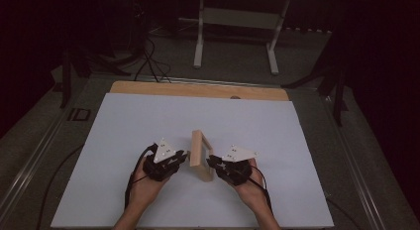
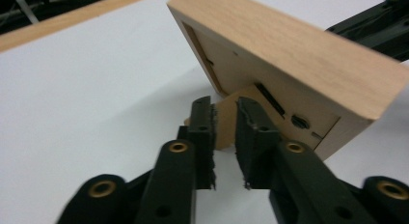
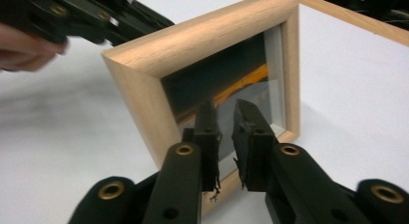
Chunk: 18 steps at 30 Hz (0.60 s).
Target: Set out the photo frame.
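A white sheet (image 1: 148,141) is laid over a table whose pale wooden top (image 1: 198,89) is left bare as a strip along the far edge. Near the middle of the sheet, towards the near side, a light wooden picture frame (image 1: 200,154) is stood upright on its lower edge, leaning slightly back. It is flanked by two hand-held grippers: the left gripper (image 1: 184,156) is placed just beside its back, the right gripper (image 1: 210,160) just beside its glazed front. In the left gripper view, the jaws are seen slightly apart with the frame's thin prop stand (image 2: 225,120) lying in the gap between them; whether the pads still touch it cannot be told, but it does not look pinched. In the right gripper view, the jaws are likewise held a little apart in front of the glass (image 3: 226,84), with nothing clamped between them, and dark and orange reflections are carried in the pane. Beyond the table, a grey floor (image 1: 233,56) is seen in a dim room, crossed by black cables (image 1: 148,61), and the white legs of another table (image 1: 200,36) are set on it farther back. Dark stand legs (image 1: 337,91) are placed at the right of the table.
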Motion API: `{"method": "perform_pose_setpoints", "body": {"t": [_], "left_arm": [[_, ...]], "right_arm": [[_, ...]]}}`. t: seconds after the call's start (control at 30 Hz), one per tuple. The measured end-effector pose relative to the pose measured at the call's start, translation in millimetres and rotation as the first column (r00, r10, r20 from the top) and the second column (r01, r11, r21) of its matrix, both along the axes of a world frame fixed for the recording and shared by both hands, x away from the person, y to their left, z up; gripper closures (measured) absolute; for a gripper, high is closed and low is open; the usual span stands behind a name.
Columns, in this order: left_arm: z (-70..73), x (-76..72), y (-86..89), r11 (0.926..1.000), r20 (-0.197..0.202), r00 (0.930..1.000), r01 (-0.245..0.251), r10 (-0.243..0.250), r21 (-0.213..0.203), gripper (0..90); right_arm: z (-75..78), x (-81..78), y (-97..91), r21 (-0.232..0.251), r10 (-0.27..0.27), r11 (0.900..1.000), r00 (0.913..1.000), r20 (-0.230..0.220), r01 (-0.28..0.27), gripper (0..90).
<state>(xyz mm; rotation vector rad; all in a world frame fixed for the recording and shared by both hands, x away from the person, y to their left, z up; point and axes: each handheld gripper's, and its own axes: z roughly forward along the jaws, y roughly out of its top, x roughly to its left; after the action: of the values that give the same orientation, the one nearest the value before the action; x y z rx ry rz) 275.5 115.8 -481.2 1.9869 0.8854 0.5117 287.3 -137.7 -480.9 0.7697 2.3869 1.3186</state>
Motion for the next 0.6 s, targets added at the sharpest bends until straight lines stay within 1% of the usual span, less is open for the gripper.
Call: {"method": "perform_pose_setpoints", "body": {"t": [0.1, 0.27, 0.4, 0.43, 0.5, 0.6], "left_arm": [[5.3, -2.6, 2.9, 0.9999, 0.014, 0.9999, -0.004, 0.004, -0.014, 71.3], [12.3, -5.1, 5.9, 0.9986, 0.021, 0.9995, -0.022, 0.023, -0.049, 63.5], [16.5, -7.7, 7.3, 0.9971, 0.037, 0.9985, -0.036, 0.039, -0.067, 56.8], [17.4, -8.5, 7.3, 0.9962, 0.041, 0.9982, -0.039, 0.042, -0.078, 56.8], [19.8, -9.7, 7.3, 0.9951, 0.042, 0.9983, -0.035, 0.039, -0.092, 54.7], [23.1, -11.6, 5.5, 0.9948, 0.044, 0.9985, -0.027, 0.032, -0.099, 52.1]], "right_arm": [[0.2, 0.7, -1.0, -0.001, -0.005, 1.0, 1.0, -0.002, 0.005, 74.6], [-0.1, 1.7, -2.1, -0.006, 0.003, 1.0, 1.0, -0.007, -0.003, 66.4], [-0.3, 2.5, -3.2, -0.004, 0.002, 1.0, 0.9999, -0.016, -0.002, 63.0], [-0.3, 2.5, -3.2, -0.004, 0.002, 1.0, 0.9999, -0.016, -0.002, 63.0], [-0.5, 3.0, -3.6, -0.004, 0.001, 1.0, 0.9999, -0.016, -0.001, 62.2], [-0.4, 3.4, -4.4, -0.003, -0.002, 1.0, 0.9999, -0.017, 0.002, 61.5]]}}
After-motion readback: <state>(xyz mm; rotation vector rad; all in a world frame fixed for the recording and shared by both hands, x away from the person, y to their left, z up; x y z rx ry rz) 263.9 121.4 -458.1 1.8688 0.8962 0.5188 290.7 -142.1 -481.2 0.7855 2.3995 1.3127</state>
